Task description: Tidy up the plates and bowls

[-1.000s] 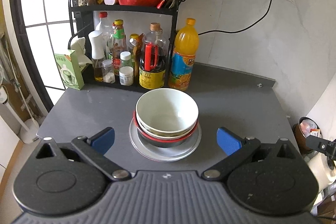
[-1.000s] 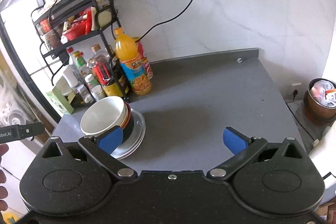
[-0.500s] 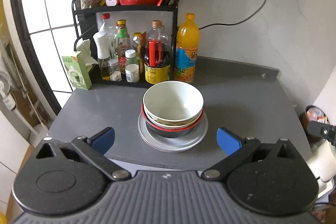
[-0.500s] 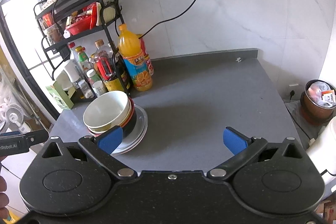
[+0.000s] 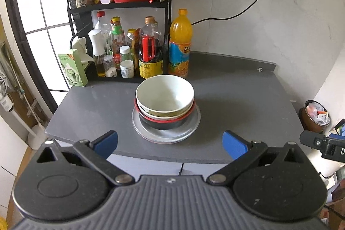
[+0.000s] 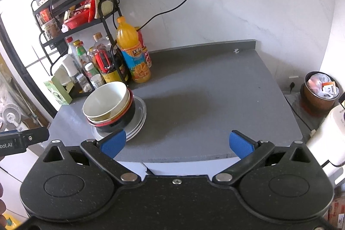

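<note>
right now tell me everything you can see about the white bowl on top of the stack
The white bowl is round and deep, glossy like ceramic or melamine, with an olive-tan band low on its outer wall. It looks empty and sits upright, slightly off-centre, nested in a red-rimmed black bowl with another pale rim between them. The stack rests on grey plates on the grey counter. Nothing else touches it.

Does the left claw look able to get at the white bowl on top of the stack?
Probably yes: the left claw is open, the white bowl lies straight ahead, nothing between.
</note>
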`<control>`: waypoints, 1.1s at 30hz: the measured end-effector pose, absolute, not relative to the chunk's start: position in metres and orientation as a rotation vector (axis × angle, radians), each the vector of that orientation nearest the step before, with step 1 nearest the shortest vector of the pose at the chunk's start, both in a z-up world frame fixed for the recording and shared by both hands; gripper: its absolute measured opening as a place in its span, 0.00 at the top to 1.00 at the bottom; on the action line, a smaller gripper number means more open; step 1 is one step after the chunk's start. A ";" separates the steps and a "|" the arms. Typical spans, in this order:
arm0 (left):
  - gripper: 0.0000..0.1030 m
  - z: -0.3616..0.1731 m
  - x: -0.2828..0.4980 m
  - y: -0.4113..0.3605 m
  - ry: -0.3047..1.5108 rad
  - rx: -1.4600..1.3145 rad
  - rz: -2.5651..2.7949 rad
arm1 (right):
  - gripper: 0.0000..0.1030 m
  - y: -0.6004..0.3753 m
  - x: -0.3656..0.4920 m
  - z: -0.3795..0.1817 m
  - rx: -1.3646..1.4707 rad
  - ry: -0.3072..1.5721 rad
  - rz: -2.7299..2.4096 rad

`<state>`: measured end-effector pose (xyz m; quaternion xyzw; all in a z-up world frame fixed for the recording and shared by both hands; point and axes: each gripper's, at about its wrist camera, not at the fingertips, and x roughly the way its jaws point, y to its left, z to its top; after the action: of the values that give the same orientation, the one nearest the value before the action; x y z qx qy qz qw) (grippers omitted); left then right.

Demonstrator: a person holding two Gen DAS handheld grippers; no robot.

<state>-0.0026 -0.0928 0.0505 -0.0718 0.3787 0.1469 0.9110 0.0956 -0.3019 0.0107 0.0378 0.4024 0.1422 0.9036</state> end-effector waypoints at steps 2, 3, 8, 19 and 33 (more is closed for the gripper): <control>0.00 0.049 -0.004 -0.097 0.783 -0.141 0.287 | 0.00 -0.303 0.093 0.010 0.078 0.834 0.294; 0.00 0.049 -0.005 -0.099 0.782 -0.130 0.279 | 0.00 -0.303 0.092 0.010 0.080 0.836 0.293; 0.00 0.047 -0.006 -0.106 0.772 -0.117 0.277 | 0.00 -0.301 0.089 0.009 0.064 0.837 0.292; 0.00 0.045 -0.016 -0.109 0.790 -0.133 0.303 | 0.00 -0.303 0.086 0.011 0.036 0.840 0.312; 0.00 0.048 -0.010 -0.114 0.782 -0.148 0.295 | 0.00 -0.307 0.089 0.013 0.021 0.832 0.318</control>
<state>-0.0105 -0.1143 0.0483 -0.0719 0.3795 0.1431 0.9112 0.0891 -0.3073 0.0125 0.0102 0.4025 0.1536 0.9024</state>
